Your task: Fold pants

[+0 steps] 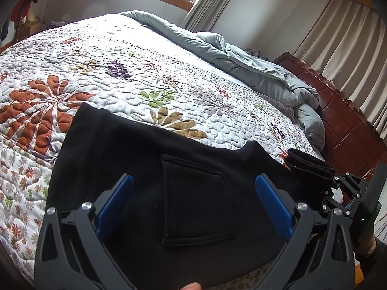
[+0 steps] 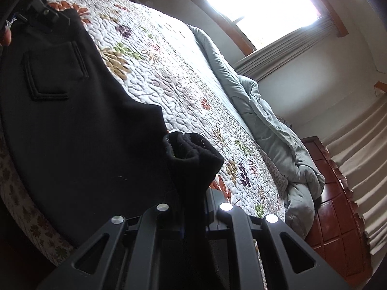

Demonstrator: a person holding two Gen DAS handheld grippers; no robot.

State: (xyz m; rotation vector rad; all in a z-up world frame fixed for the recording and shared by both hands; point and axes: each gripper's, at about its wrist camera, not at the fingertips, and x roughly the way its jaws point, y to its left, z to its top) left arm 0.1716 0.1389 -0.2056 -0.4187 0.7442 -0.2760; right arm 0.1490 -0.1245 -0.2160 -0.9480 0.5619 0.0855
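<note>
We note the black pants [image 1: 150, 169] lying flat on the floral quilt [image 1: 96, 72], at its near edge, seat side up with a stitched patch pocket [image 1: 196, 200] showing. The fabric looks thick and fleecy, mostly smooth. One end of the pants is bunched into a thick roll [image 2: 191, 154], lifted just off the quilt beside the flat part.

Our right gripper [image 2: 193, 217] is clamped on that bunched roll, fingers close together. Our left gripper [image 1: 193, 193] hovers over the pocket with blue pads [image 1: 273, 205] wide apart, nothing between them.

Beyond the pants, at the quilt's far side, a grey-green duvet [image 1: 254, 67] lies rumpled against a dark wooden headboard [image 1: 343, 120]. Curtains [image 1: 350, 48] hang behind it.
</note>
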